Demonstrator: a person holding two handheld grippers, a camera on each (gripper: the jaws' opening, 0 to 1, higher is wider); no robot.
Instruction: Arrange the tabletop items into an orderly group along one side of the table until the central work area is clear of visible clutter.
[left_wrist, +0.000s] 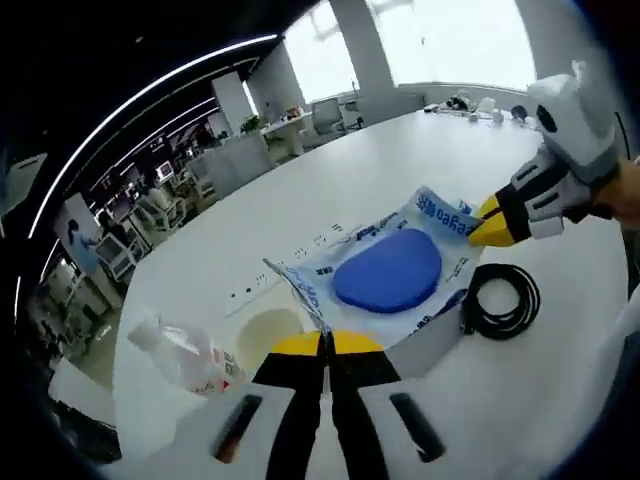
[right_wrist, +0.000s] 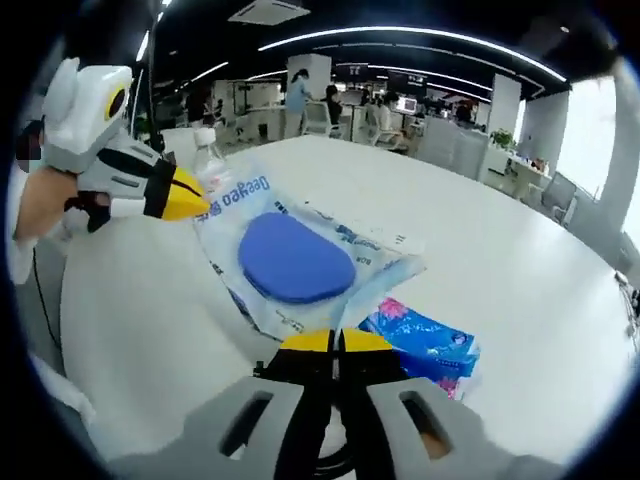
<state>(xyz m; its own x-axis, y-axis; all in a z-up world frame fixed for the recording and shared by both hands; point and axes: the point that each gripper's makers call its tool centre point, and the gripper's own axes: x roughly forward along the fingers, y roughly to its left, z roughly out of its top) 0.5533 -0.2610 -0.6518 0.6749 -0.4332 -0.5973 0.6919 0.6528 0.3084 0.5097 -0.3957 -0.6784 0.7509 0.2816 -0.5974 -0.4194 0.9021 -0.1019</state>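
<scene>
A clear plastic bag (left_wrist: 400, 262) with blue print holds a blue oval pad (left_wrist: 388, 270) on the white table. My left gripper (left_wrist: 326, 343) is shut, its yellow tips pinching the bag's near corner. My right gripper (left_wrist: 492, 224) comes in from the right, shut on the printed far edge. In the right gripper view the bag (right_wrist: 330, 255) and pad (right_wrist: 296, 257) lie just ahead of my right gripper (right_wrist: 336, 341). There, my left gripper (right_wrist: 196, 206) pinches the bag's upper left edge.
A coiled black cable (left_wrist: 505, 300) lies right of the bag. A clear plastic bottle (left_wrist: 185, 355) lies at the left beside a pale round object (left_wrist: 265, 335). A blue tissue pack (right_wrist: 425, 345) sits near my right gripper. Socket panels (left_wrist: 300, 250) are set in the table.
</scene>
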